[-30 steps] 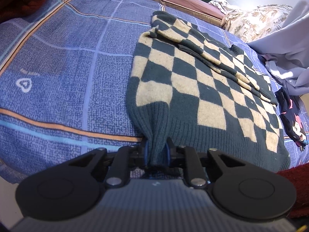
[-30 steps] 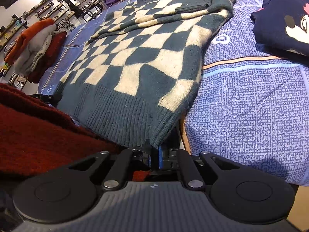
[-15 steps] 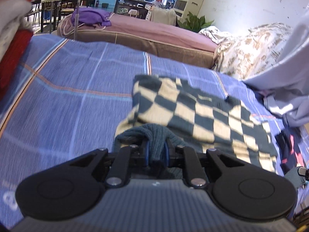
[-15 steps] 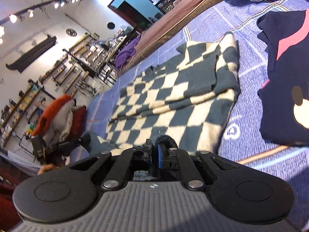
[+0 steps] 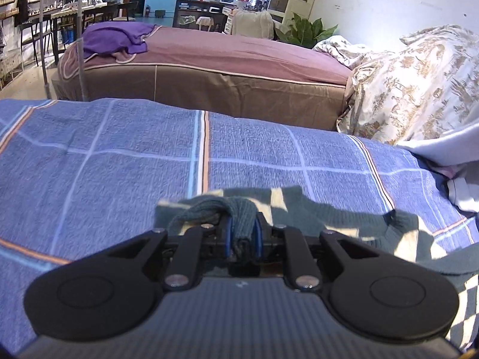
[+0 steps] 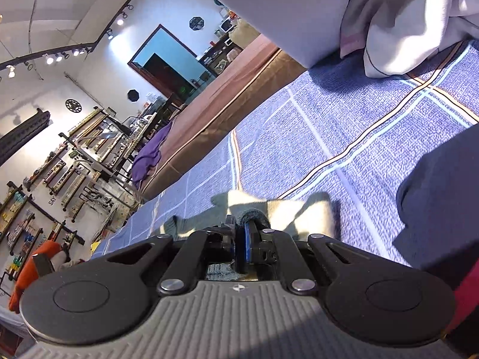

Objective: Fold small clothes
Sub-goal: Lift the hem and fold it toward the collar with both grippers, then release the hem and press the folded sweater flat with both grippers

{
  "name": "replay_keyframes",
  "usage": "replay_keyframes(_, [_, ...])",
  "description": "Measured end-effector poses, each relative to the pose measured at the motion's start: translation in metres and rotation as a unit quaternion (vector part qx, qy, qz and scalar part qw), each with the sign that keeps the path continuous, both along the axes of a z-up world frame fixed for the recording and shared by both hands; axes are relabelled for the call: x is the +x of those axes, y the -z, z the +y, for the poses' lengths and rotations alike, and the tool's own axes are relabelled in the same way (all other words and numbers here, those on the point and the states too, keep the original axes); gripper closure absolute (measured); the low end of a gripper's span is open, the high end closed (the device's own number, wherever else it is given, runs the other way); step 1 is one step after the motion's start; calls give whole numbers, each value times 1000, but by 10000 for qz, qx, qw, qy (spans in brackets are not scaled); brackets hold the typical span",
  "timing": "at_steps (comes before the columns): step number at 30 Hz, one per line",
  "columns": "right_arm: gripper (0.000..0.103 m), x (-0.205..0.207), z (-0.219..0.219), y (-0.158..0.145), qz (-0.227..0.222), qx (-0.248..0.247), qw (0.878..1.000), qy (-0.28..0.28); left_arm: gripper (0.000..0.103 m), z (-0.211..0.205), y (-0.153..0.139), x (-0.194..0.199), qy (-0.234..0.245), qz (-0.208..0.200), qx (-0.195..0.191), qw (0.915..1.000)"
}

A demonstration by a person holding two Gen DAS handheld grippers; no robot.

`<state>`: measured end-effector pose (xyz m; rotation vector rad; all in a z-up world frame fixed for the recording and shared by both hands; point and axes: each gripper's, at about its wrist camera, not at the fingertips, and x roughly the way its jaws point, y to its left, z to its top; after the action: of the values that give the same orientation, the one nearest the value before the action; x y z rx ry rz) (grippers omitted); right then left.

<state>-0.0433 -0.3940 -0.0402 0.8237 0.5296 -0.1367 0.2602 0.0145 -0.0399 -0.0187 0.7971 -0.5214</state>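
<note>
**A:** Left wrist view first: the left tool (image 5: 243,233) is clamped on a bunched fold of the checkered sweater (image 5: 344,218)'s dark green ribbed hem, blue pads pressing it from both sides. Rest of the sweater trails off to the right over the blue plaid bedspread (image 5: 119,155).

**B:** Same story on the right. The right tool (image 6: 244,240) is pinched tight on another bit of that knit (only a small roll of it pokes out above the pads). Cream and green squares lie just ahead of it on the bedspread.

**A:** Further out on my side there's a brown bed (image 5: 233,68) with a purple cloth (image 5: 116,39) on it, and a floral duvet (image 5: 419,83).

**B:** Mine has a dark navy garment (image 6: 443,191) to the right, near the sweater, and white bedding (image 6: 359,9) up top.
</note>
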Motion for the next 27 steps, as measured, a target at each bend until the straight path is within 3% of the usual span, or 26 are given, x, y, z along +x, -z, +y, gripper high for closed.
replay_keyframes(3, [93,13,-8,10,273,49,9994,202,85,-11,8,15,-142,104,102,9998])
replay_keyframes(5, [91,17,-10,19,391,138,9986,321,74,-15,15,24,-282,238,127,9992])
replay_keyframes(7, [80,21,-12,26,480,182,9980,379,53,-14,18,28,-439,248,80,9987])
replay_keyframes(8, [74,21,-11,27,501,156,9977,431,48,-13,17,29,-512,180,53,9985])
replay_keyframes(10, [61,17,-9,25,482,39,9971,585,28,-10,13,28,-711,-46,166,9973])
replay_keyframes(12, [26,10,-9,16,462,-278,9950,840,19,-5,6,26,-934,-324,370,9944])
replay_keyframes(14, [20,3,-6,5,435,-586,9922,1011,19,-3,-3,18,-981,-556,458,9926])
replay_keyframes(17, [20,-3,9,-13,269,-1186,9898,744,18,-9,-17,-4,-672,-853,671,9918])
replay_keyframes(19, [18,-4,29,-25,207,-1756,9832,462,8,-16,-23,-22,-568,-1143,924,9875])
replay_keyframes(21, [6,0,49,-31,171,-2213,9750,114,1,-21,-27,-42,-662,-1472,1147,9802])
replay_keyframes(22, [6,1,58,-31,170,-2354,9717,-49,0,-23,-27,-50,-683,-1542,1157,9789])
replay_keyframes(25, [5,13,82,-23,280,-2621,9629,-577,1,-35,-19,-68,-211,-1131,1143,9868])
replay_keyframes(27, [5,19,99,-17,327,-2747,9570,-868,1,-46,-7,-88,54,-1031,1319,9859])
